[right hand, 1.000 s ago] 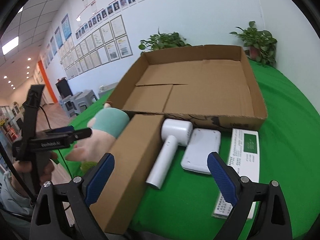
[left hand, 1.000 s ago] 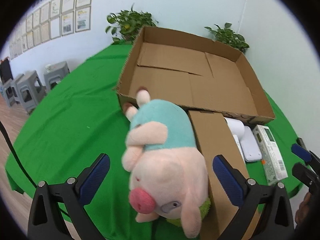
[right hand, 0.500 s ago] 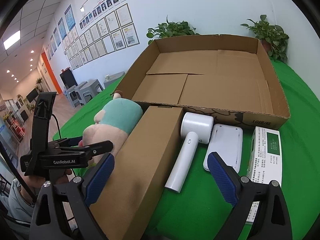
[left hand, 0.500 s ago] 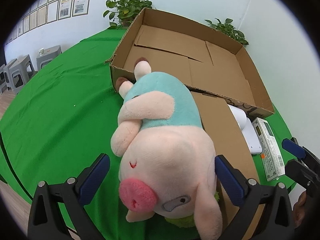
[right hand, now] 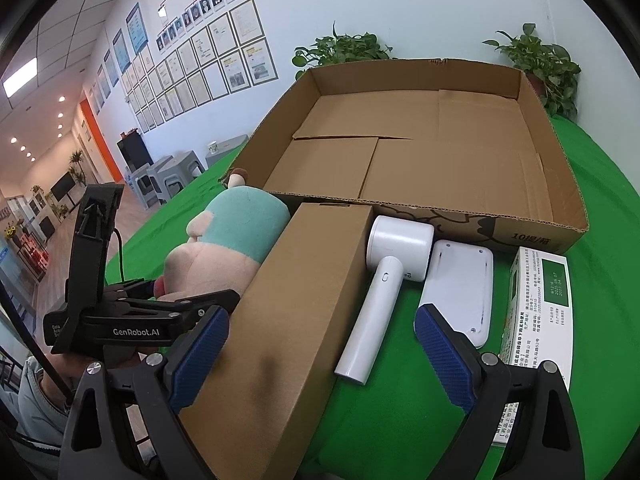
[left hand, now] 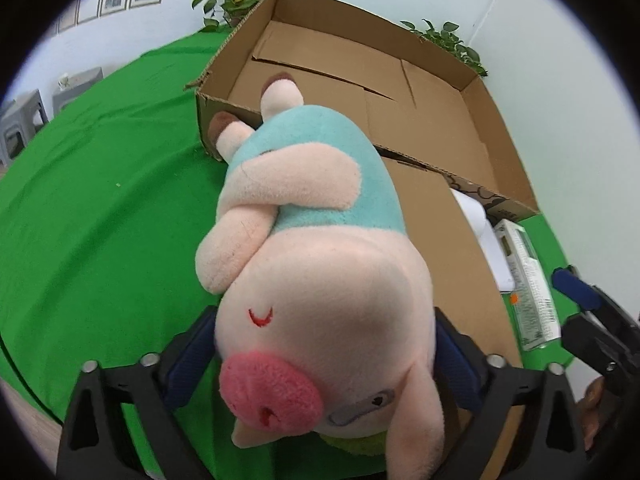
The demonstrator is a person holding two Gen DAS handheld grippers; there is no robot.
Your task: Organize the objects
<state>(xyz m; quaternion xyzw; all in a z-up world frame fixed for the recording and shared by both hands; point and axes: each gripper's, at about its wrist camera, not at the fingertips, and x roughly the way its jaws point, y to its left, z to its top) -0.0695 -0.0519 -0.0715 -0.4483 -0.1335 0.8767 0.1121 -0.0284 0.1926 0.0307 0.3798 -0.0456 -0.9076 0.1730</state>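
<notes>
The plush pig [left hand: 320, 280] is viewed very near, between the left fingers; it, beyond the right fingers, and the cardboard tray [right hand: 440, 168] are shared.

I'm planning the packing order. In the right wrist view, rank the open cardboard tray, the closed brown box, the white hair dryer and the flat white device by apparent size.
1. open cardboard tray
2. closed brown box, though it lies nearer the camera, which inflates it
3. white hair dryer and flat white device: too alike to rank

Open tray box [right hand: 560, 216] at back of table [right hand: 600, 280]; in front of it, left to right: plush pig [right hand: 224, 248], long carton [right hand: 292, 312], hair dryer [right hand: 384, 280], flat pad [right hand: 460, 284], paper box [right hand: 536, 304]; pig's head sits between left gripper [left hand: 324, 356] fingers.
</notes>
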